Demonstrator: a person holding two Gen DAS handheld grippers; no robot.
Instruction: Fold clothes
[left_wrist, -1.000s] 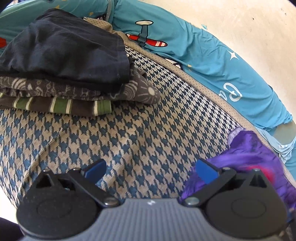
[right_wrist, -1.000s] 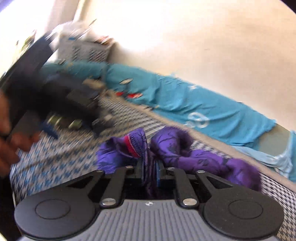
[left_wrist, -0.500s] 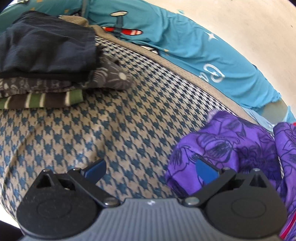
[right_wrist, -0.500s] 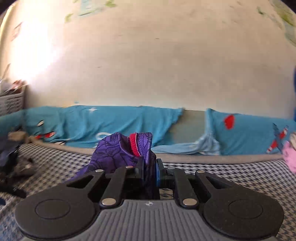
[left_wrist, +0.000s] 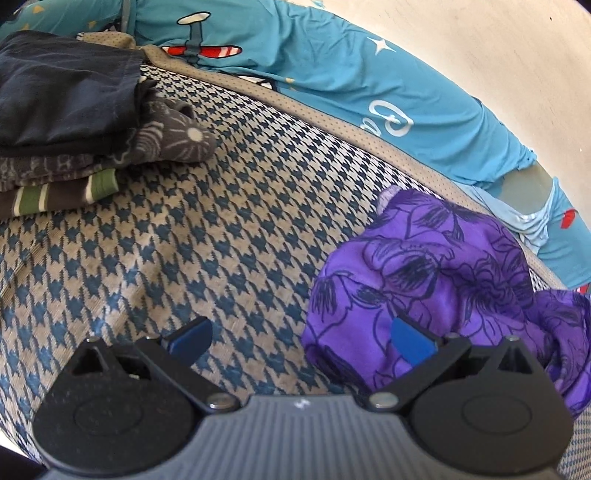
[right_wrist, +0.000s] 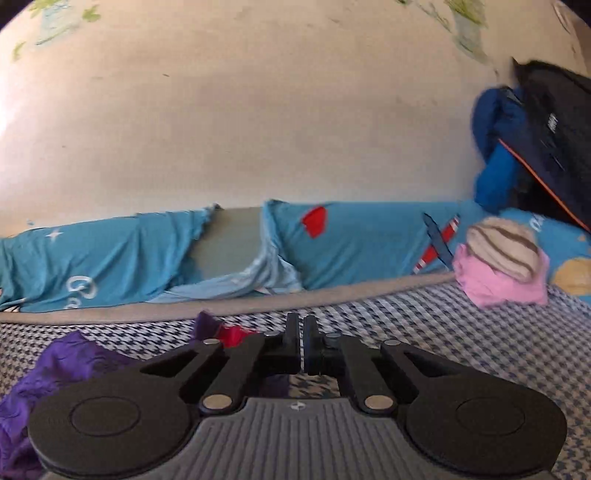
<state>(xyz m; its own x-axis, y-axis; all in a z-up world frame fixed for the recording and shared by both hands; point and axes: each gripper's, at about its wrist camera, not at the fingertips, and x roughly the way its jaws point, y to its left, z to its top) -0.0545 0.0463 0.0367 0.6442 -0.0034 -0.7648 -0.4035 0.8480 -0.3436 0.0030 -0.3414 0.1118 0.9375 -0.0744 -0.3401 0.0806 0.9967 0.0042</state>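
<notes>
A crumpled purple floral garment (left_wrist: 424, 266) lies on the houndstooth bedcover (left_wrist: 229, 236), right of centre in the left wrist view. My left gripper (left_wrist: 301, 338) is open just above the cover; its right pad (left_wrist: 410, 341) overlaps the garment's edge and nothing is between the pads. In the right wrist view the same purple garment (right_wrist: 74, 365) lies low at the left, its red trim (right_wrist: 232, 334) behind the left finger. My right gripper (right_wrist: 302, 332) points nearly level toward the wall, its jaws closing fully together with no cloth between the tips.
A stack of folded clothes (left_wrist: 66, 122) sits at the far left of the bed. Teal printed pillows (right_wrist: 362, 243) line the wall. A pink cloth (right_wrist: 495, 284) with a striped roll (right_wrist: 502, 247) on it lies at the right, below a dark bag (right_wrist: 550, 140).
My right gripper swung right and lifted; the purple cloth with red trim that it pinched is out of its jaws and lies lower left. The garment spread further into the left wrist view.
</notes>
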